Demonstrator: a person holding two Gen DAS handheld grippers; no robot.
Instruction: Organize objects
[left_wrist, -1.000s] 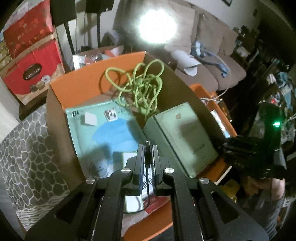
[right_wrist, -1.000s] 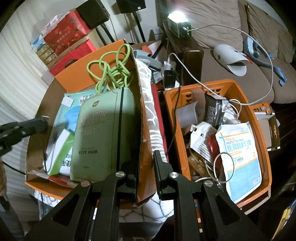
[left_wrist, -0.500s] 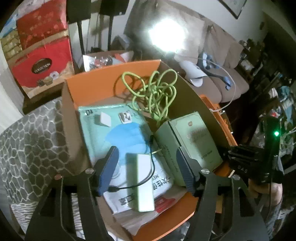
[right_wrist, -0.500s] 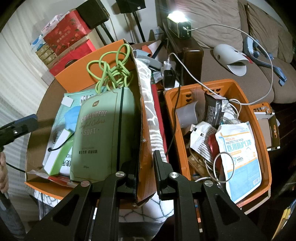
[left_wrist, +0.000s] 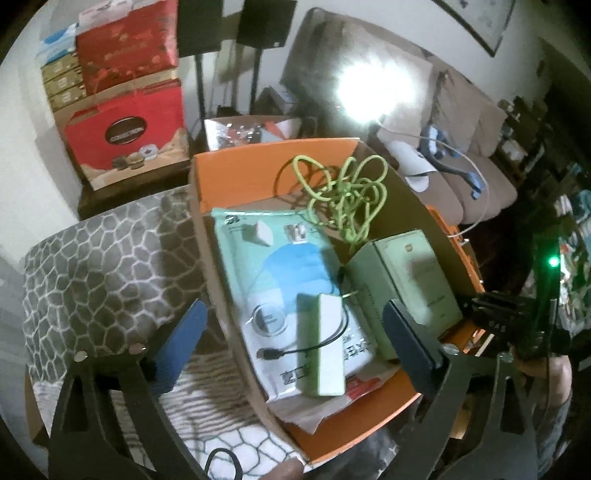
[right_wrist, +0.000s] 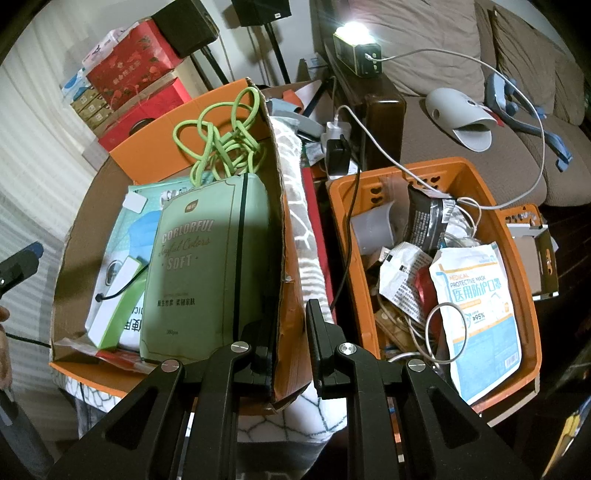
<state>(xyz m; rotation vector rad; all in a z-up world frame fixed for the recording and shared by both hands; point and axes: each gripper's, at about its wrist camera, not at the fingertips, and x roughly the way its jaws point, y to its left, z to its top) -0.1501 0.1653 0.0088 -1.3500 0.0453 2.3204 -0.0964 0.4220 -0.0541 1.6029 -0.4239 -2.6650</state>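
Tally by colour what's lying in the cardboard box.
Green: 3 - tangled lime-green cord, sage-green tissue pack, green-and-white power bank
Pale blue: 1 - flat plastic mask packet
Total: 4

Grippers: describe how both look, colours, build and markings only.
The left gripper has black cut-out frame arms with silver screws and blue pads on its fingers. The right gripper has the same black frame and silver screws, but black fingers. No markings are legible.
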